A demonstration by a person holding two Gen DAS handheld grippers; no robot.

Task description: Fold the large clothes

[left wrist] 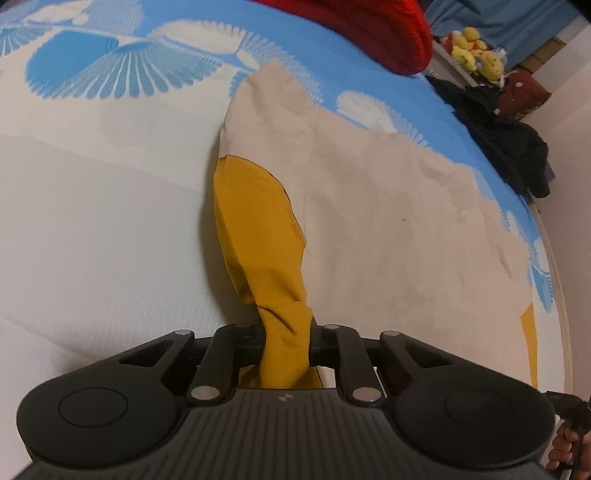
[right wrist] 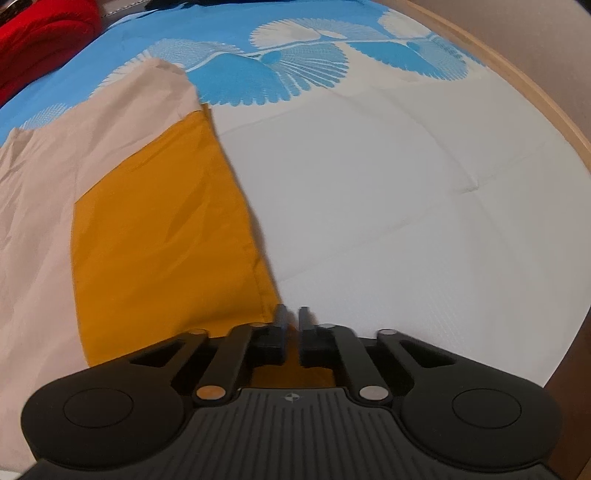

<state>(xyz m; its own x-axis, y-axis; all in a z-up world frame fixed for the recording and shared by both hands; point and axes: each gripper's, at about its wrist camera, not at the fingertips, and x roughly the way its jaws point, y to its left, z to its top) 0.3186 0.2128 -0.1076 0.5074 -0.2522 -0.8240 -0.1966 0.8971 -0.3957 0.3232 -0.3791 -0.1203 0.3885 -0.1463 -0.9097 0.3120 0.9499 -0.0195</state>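
Left gripper (left wrist: 286,339) clenched on a bunched mustard-yellow sleeve end (left wrist: 258,236) of the beige-and-mustard garment (left wrist: 388,229), pulling it up off the bedspread (left wrist: 92,221). Right gripper (right wrist: 291,325) nearly closed, pinching the corner of the other mustard panel (right wrist: 162,229) at its hem. Spread flat beyond both tools, beige body across the blue-and-white feather-print cover. Further out, red blanket (left wrist: 373,29) at the bed's far end, dark clothes (left wrist: 498,136) heaped by the edge, yellow plush toys (left wrist: 474,51) on a shelf, wooden bed frame (right wrist: 517,74) curving round.
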